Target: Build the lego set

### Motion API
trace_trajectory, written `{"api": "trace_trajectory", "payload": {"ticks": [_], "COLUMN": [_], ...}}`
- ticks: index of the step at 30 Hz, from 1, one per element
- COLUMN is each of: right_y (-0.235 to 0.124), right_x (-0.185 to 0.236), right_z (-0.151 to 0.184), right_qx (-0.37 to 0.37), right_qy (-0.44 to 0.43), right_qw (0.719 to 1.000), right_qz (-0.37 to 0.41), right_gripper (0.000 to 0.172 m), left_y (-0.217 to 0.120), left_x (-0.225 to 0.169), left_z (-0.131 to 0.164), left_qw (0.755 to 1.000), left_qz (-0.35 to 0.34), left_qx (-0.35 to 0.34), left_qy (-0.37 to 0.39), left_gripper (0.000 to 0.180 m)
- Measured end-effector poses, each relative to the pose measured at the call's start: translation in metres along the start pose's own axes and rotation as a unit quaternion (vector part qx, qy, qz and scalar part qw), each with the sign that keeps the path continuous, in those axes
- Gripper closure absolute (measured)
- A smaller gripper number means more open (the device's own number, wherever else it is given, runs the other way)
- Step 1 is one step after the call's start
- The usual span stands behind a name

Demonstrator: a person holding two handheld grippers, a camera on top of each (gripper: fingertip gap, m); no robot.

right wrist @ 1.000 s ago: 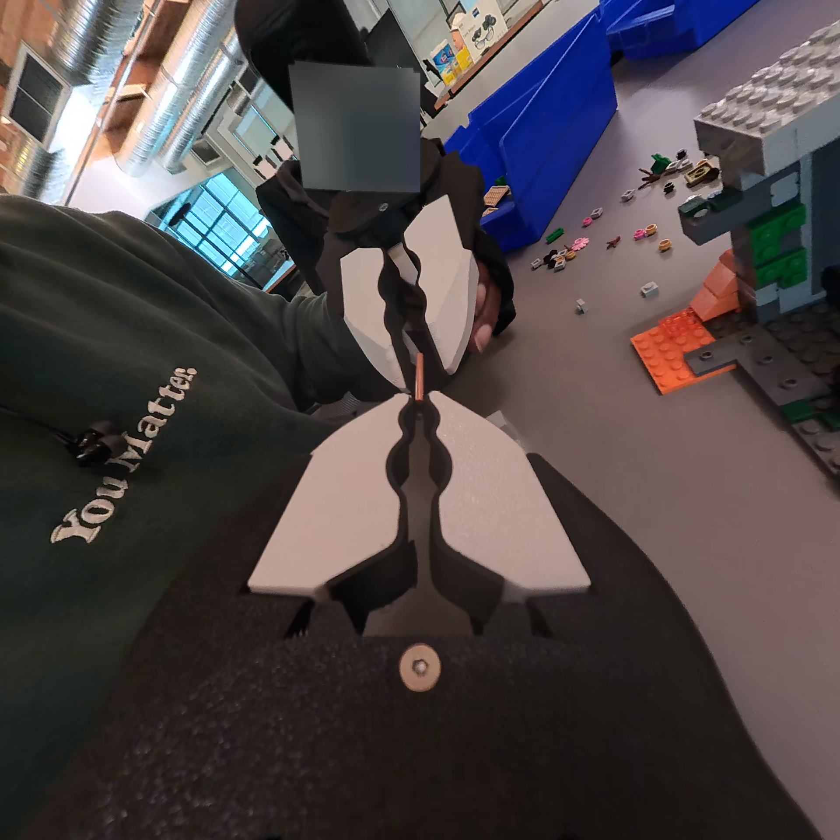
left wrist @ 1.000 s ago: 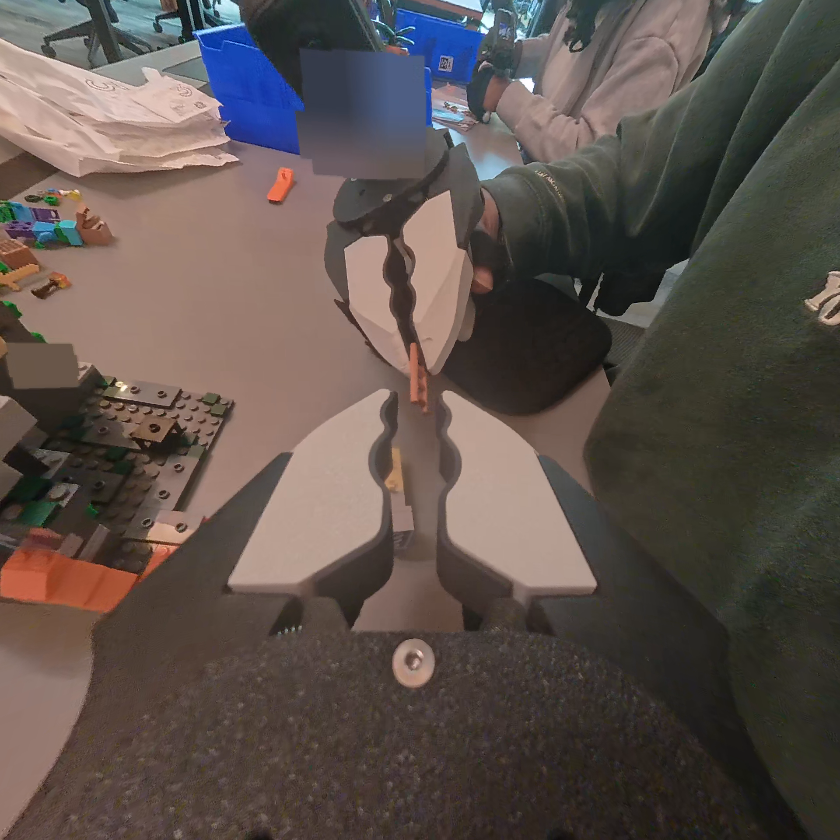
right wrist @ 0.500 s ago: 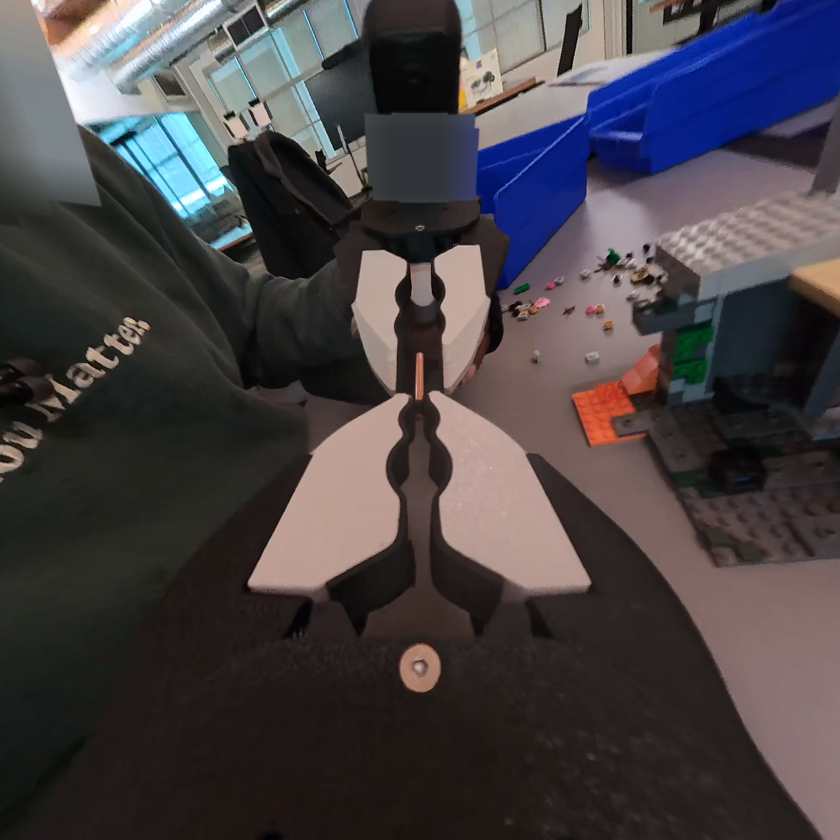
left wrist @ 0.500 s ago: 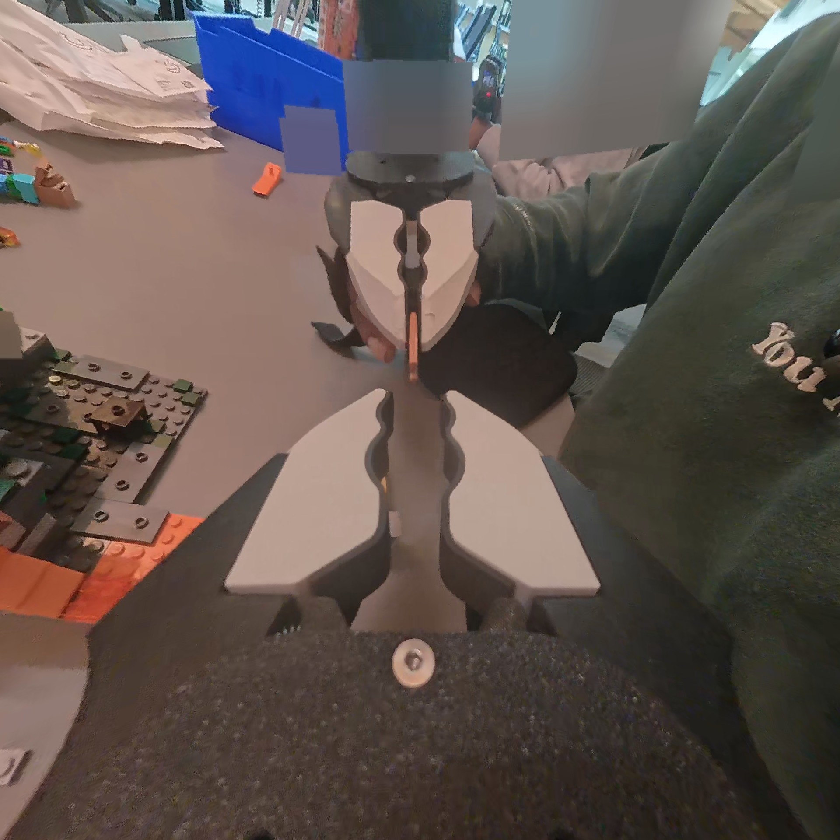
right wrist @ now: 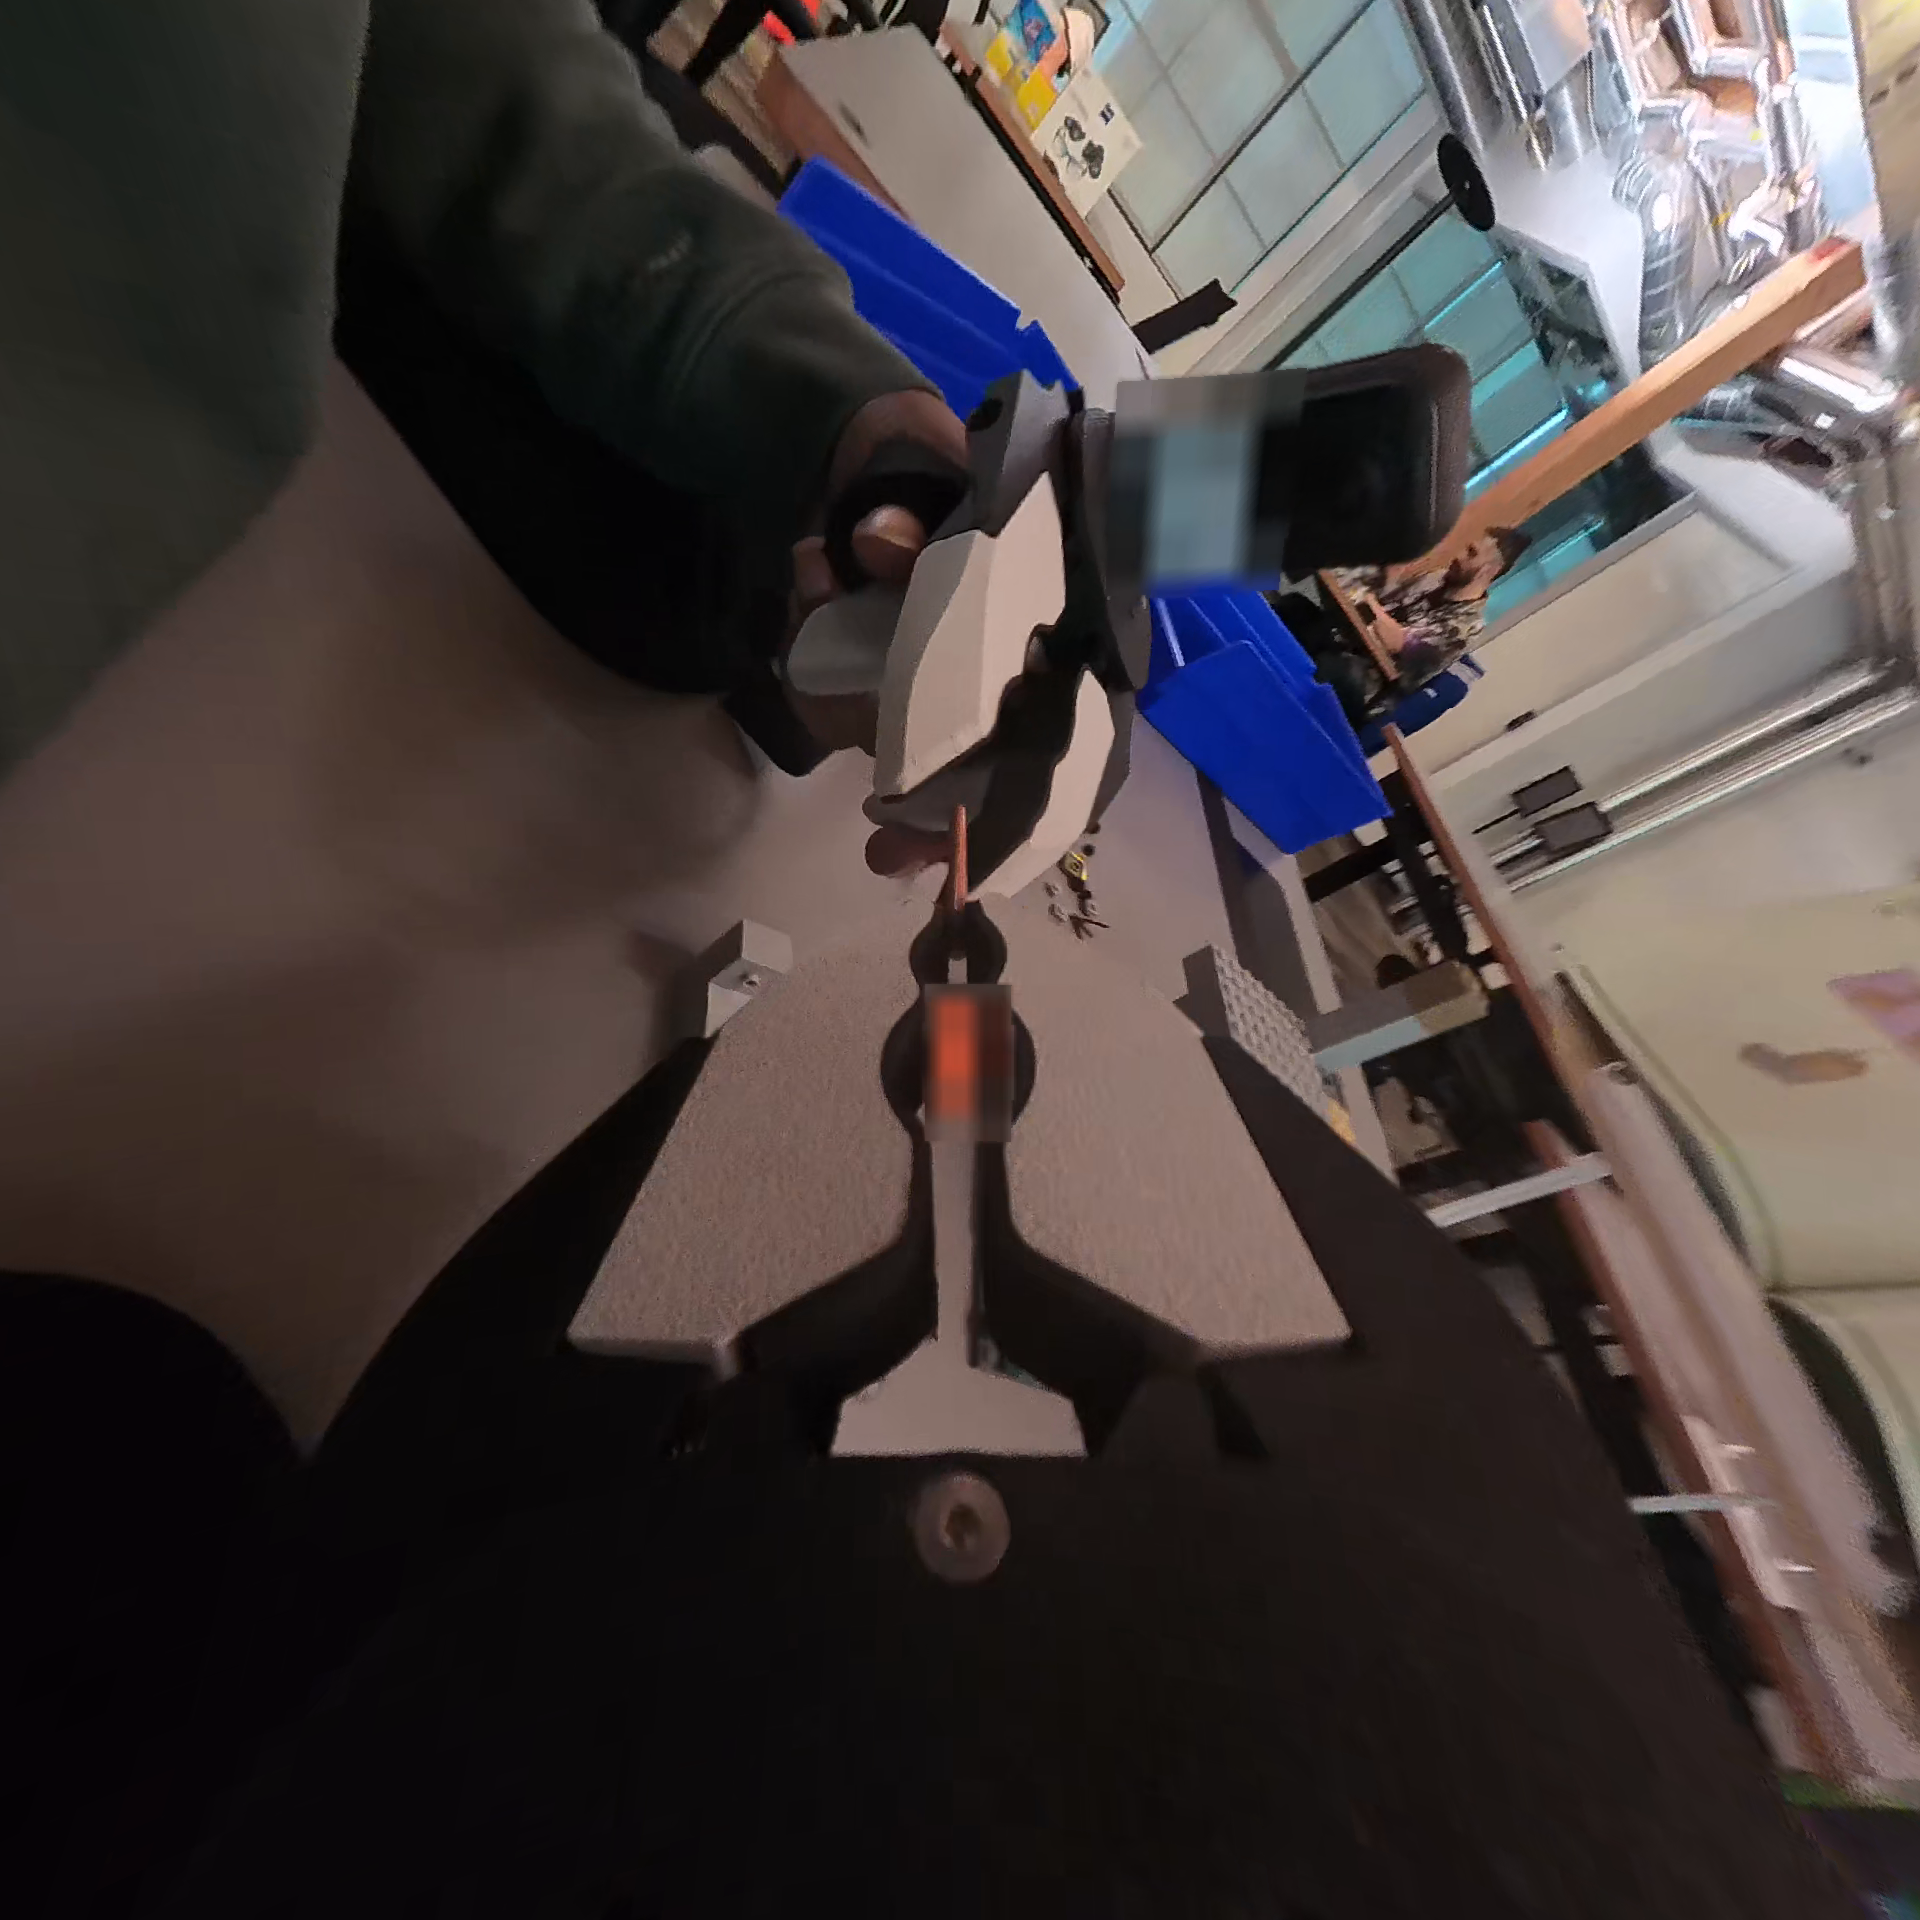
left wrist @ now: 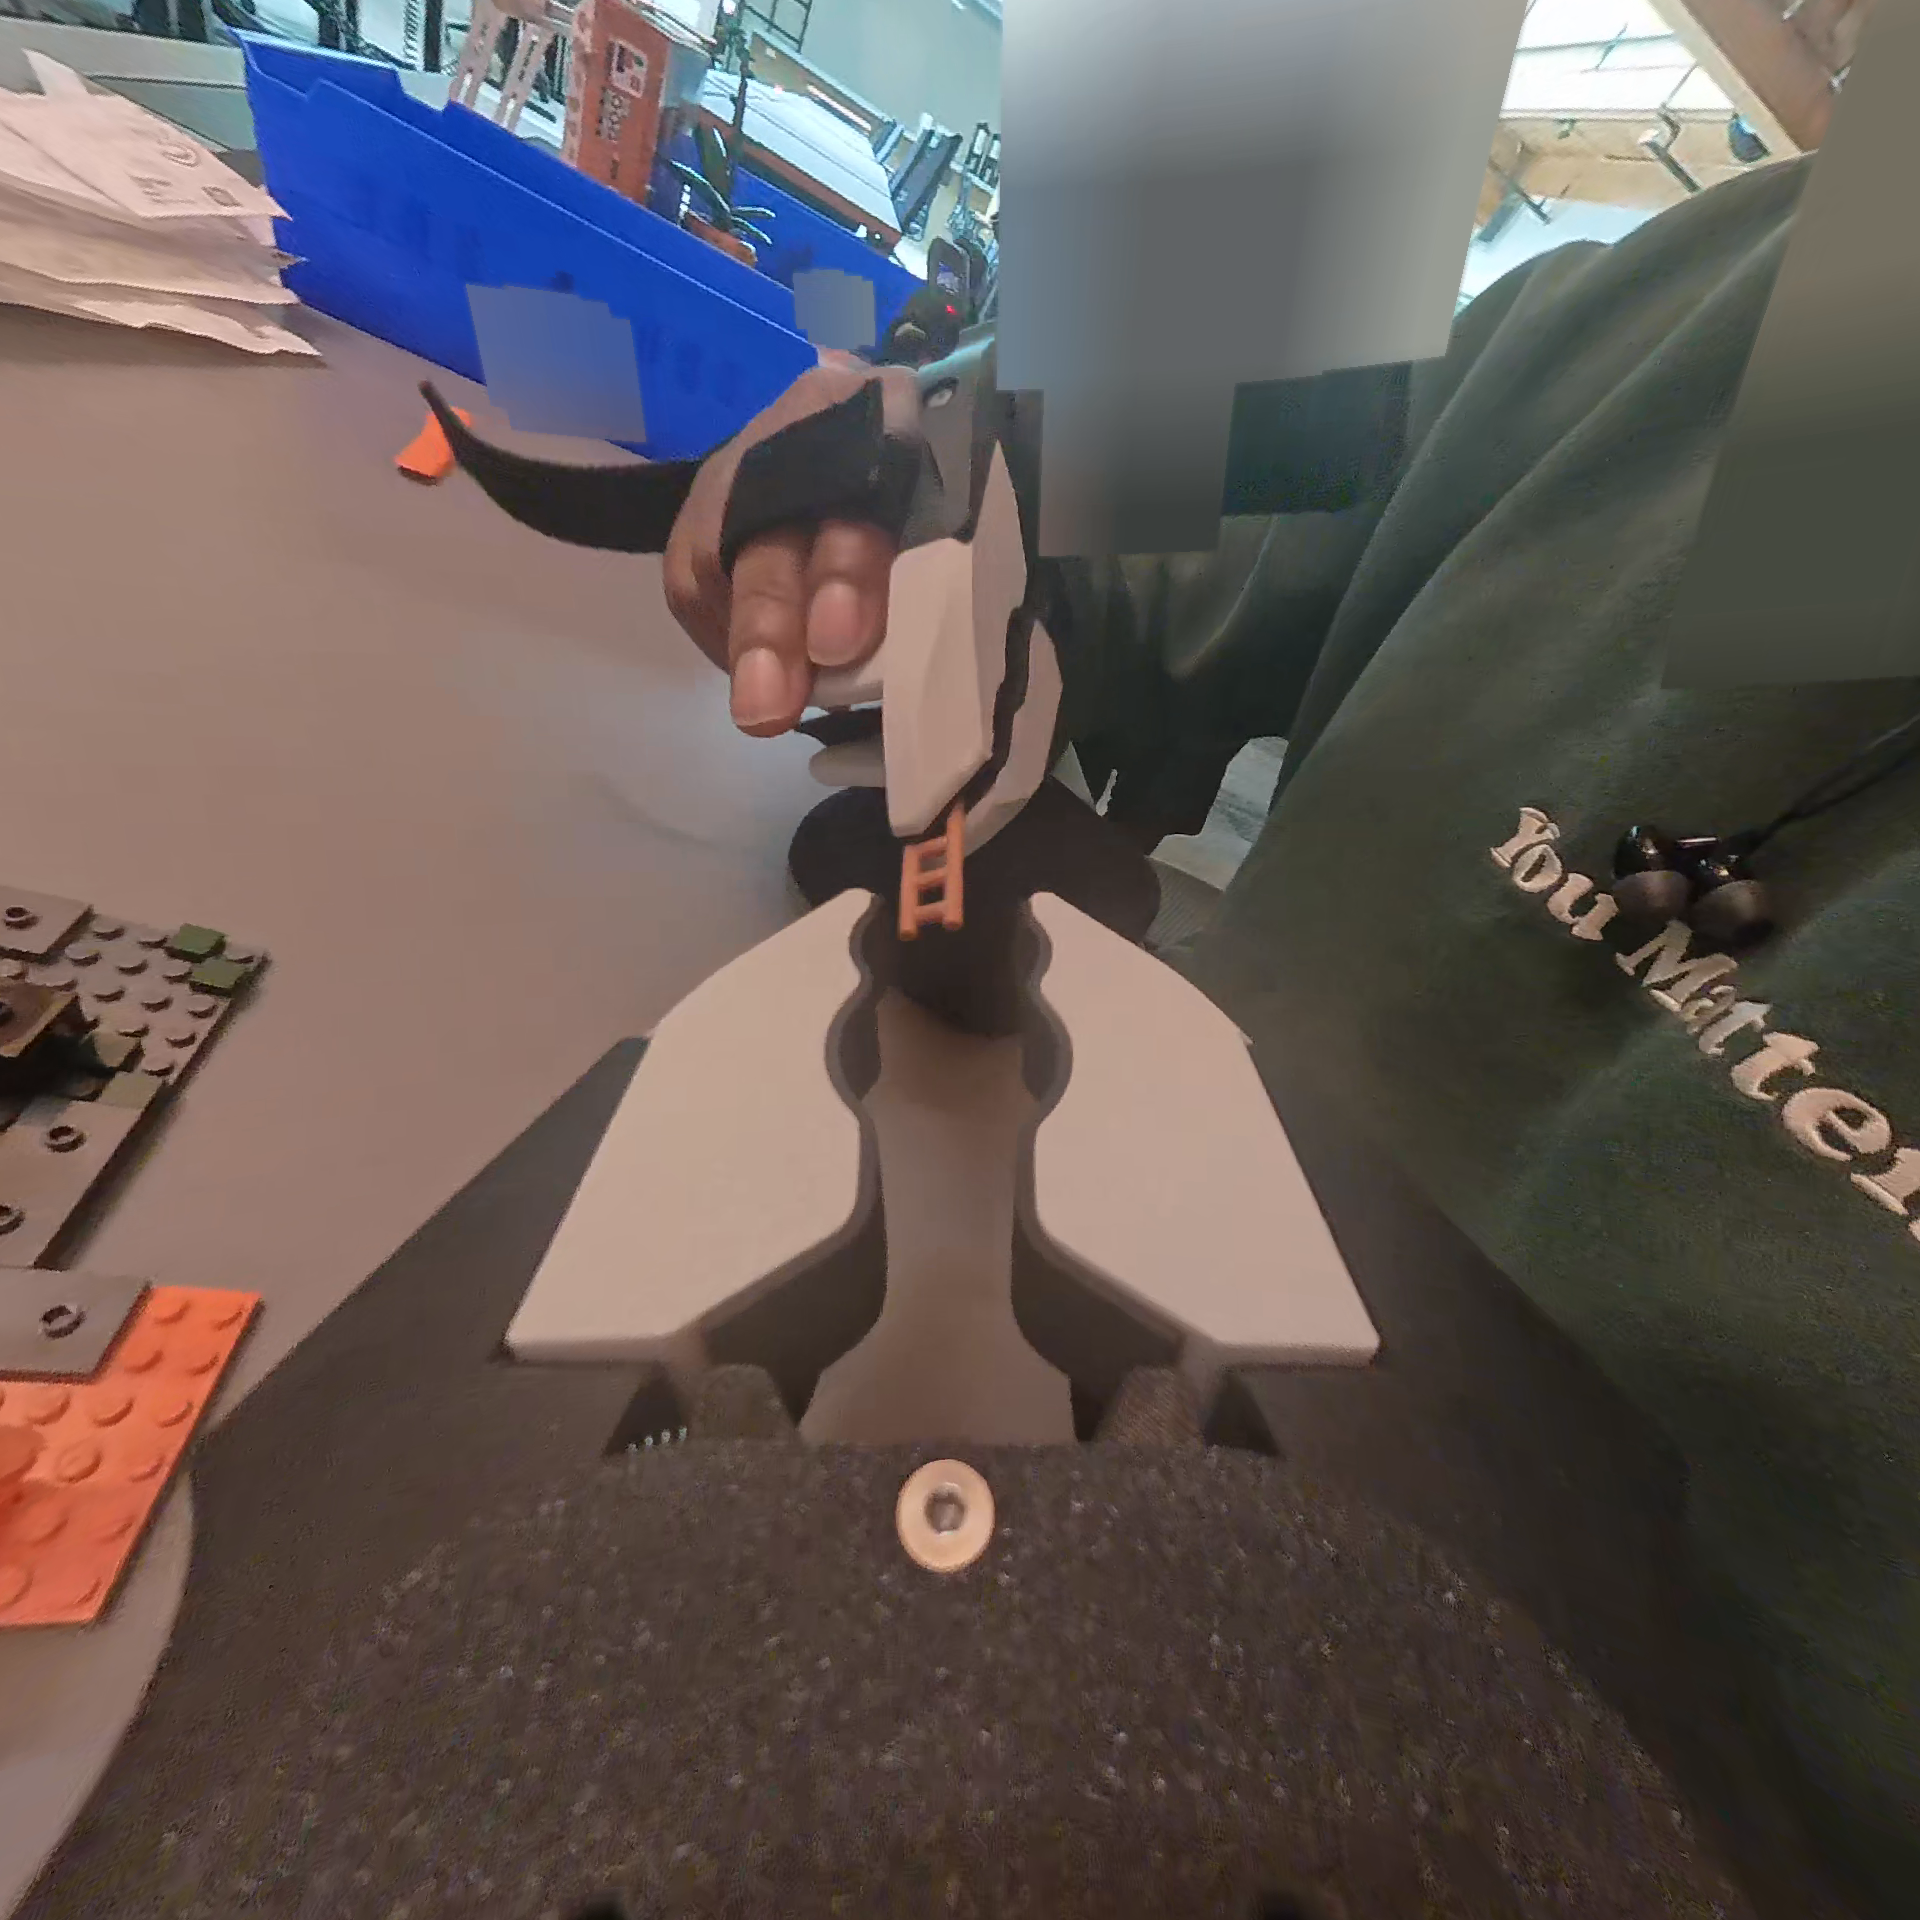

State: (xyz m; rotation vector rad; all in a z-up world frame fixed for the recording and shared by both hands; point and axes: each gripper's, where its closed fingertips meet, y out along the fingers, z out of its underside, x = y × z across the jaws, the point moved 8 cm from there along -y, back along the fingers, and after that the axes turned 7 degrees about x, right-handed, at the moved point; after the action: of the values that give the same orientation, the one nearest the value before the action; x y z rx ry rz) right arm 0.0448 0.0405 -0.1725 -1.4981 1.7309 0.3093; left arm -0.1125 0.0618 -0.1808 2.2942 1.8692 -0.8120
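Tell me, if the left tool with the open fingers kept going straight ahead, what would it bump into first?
Probably the small orange toy ladder hanging just beyond the left tool, pinched by the right tool. Depth is hard to judge.

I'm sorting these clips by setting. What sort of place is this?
Probably a shared workshop or lab: blue storage bins on a grey table, a toy-brick build, exposed metal ducts.

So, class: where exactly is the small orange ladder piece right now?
In the left wrist view, the ladder piece hangs pinched in the right gripper, just above the open left gripper.
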Motion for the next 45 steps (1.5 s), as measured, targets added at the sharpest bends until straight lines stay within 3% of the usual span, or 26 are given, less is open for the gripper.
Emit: {"api": "trace_trajectory", "payload": {"ticks": [9,22,27,34,45], "right_y": [0.004,0.006,0.003,0.001,0.006], "right_x": [0.011,0.014,0.012,0.008,0.011], "right_z": [-0.007,-0.003,0.000,0.005,0.009], "right_qx": [0.030,0.042,0.032,0.008,0.003], "right_qy": [-0.124,-0.113,-0.013,0.161,0.215], "right_qw": [0.991,0.991,0.999,0.986,0.974], "right_qz": [0.034,0.055,0.027,-0.041,-0.072], "right_gripper": [0.169,0.163,0.148,0.148,0.158], "left_y": [0.004,0.005,0.008,0.014,0.015], "left_x": [-0.001,-0.008,-0.014,-0.018,-0.020], "left_z": [0.001,0.000,-0.001,0.000,0.002], "left_qw": [1.000,0.989,0.967,0.942,0.929], "left_qz": [-0.009,-0.087,-0.157,-0.199,-0.210], "left_qx": [0.017,0.057,0.092,0.113,0.115], "left_qy": [0.011,0.102,0.177,0.243,0.282], "left_gripper": [0.169,0.170,0.169,0.169,0.169]}}
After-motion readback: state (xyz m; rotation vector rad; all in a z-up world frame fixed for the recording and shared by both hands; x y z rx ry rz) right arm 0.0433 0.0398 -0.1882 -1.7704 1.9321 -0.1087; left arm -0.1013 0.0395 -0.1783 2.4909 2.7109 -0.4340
